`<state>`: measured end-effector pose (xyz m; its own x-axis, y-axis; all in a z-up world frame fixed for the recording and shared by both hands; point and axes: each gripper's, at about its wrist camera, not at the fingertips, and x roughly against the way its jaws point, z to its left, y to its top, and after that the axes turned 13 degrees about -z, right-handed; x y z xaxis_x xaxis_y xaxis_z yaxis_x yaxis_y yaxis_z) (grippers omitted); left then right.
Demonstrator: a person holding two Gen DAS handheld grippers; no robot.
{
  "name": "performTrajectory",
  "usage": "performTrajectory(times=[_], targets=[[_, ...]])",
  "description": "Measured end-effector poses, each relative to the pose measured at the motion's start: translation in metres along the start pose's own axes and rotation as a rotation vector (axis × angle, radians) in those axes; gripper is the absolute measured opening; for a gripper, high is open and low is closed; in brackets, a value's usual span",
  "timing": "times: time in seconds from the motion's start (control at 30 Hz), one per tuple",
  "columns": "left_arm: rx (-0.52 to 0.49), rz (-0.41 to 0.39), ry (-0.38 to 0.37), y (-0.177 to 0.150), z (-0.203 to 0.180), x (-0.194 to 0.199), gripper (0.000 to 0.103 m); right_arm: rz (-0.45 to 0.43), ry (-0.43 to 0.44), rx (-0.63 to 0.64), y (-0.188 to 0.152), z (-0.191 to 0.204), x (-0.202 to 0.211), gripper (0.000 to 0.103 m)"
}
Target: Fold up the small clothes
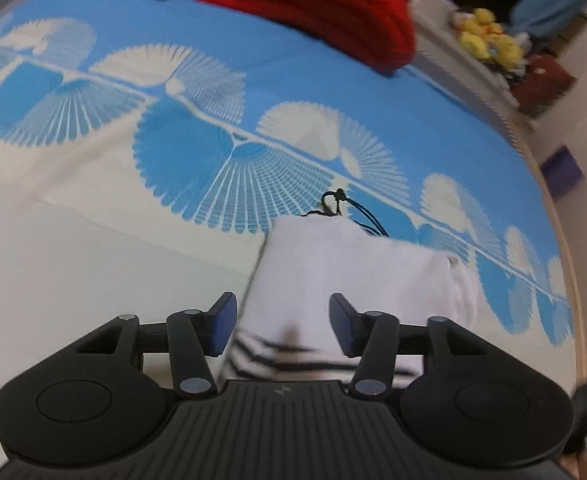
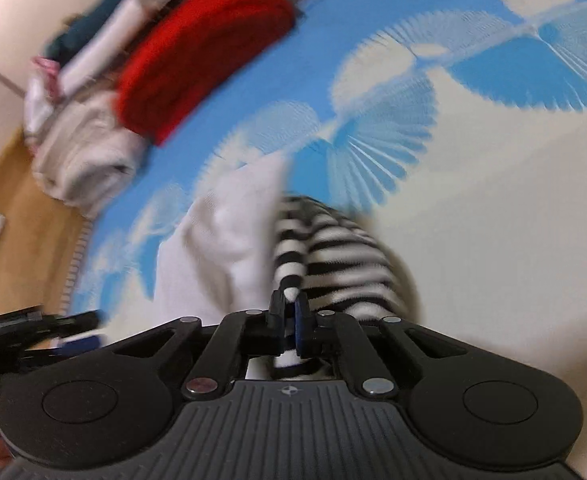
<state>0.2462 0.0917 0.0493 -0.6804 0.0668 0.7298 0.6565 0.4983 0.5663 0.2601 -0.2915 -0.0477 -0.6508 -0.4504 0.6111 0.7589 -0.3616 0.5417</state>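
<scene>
A small garment, white (image 1: 357, 264) with a black-and-white striped part (image 2: 345, 256), lies on the blue-and-white bedspread (image 1: 93, 240). A black drawstring (image 1: 335, 200) pokes out at its far end. My left gripper (image 1: 283, 320) is open, its fingers astride the garment's near end. My right gripper (image 2: 289, 306) is shut on a fold of the striped fabric and holds it up. The left gripper also shows at the left edge of the right wrist view (image 2: 45, 328).
A folded red garment (image 1: 313, 4) and a pile of white and grey clothes (image 2: 81, 152) sit at the far side of the bed. The bed's right edge (image 1: 549, 208) drops to a floor with yellow plush toys (image 1: 489, 38) and boxes.
</scene>
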Motion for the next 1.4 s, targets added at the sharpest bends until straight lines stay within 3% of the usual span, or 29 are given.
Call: performTrajectory(times=[0.17,0.23,0.3,0.37,0.43,0.57,0.6,0.63,0.73,0.83,0.93,0.97,1.1,1.23,1.33,1.4], targets=[[-0.153,0.0,-0.089,-0.03,0.004,0.033,0.06,-0.031,-0.016,0.042,0.003,0.001,0.01,0.008],[-0.139,0.006,-0.13,-0.049,0.01,0.035,0.06,-0.089,0.004,0.05,0.006,0.003,0.029,0.009],[-0.086,0.004,-0.154,-0.066,0.02,0.029,0.06,-0.115,0.092,0.049,0.007,0.008,0.045,0.013],[-0.036,0.015,-0.155,-0.082,0.029,0.019,0.06,-0.062,0.165,0.088,-0.004,0.018,0.046,0.024],[0.003,0.072,-0.113,-0.089,0.03,0.006,0.06,0.04,0.16,0.146,-0.022,0.027,0.035,0.047],[-0.082,0.019,-0.163,-0.086,0.017,0.01,0.069,0.114,0.063,0.296,-0.051,0.039,0.024,0.045],[-0.076,0.038,-0.17,-0.087,0.018,0.007,0.07,0.126,0.069,0.304,-0.053,0.039,0.025,0.033],[-0.064,0.064,-0.177,-0.088,0.018,0.004,0.07,0.135,0.086,0.313,-0.054,0.038,0.027,0.003],[-0.08,0.108,-0.173,-0.089,0.014,-0.007,0.07,0.094,0.125,0.337,-0.045,0.036,0.05,0.003],[-0.173,0.132,-0.127,-0.094,0.004,-0.015,0.068,0.04,0.095,0.235,-0.023,0.018,0.068,0.003],[-0.294,0.159,-0.024,-0.104,-0.003,-0.024,0.068,0.133,-0.006,0.27,-0.034,0.009,0.053,0.004],[-0.311,0.144,-0.02,-0.104,-0.004,-0.021,0.066,0.181,-0.012,0.278,-0.042,0.008,0.046,0.004],[-0.303,0.055,-0.13,-0.096,-0.006,0.002,0.064,0.16,-0.011,0.301,-0.046,0.02,0.047,0.012],[-0.309,0.11,-0.182,-0.101,-0.008,-0.003,0.064,0.198,0.036,0.284,-0.045,0.02,0.048,0.039],[-0.356,0.125,-0.148,-0.111,-0.014,-0.007,0.064,0.338,-0.015,0.384,-0.066,0.012,0.037,0.039],[-0.364,0.108,-0.164,-0.113,-0.018,0.0,0.064,0.39,-0.049,0.461,-0.077,0.012,0.034,0.036]])
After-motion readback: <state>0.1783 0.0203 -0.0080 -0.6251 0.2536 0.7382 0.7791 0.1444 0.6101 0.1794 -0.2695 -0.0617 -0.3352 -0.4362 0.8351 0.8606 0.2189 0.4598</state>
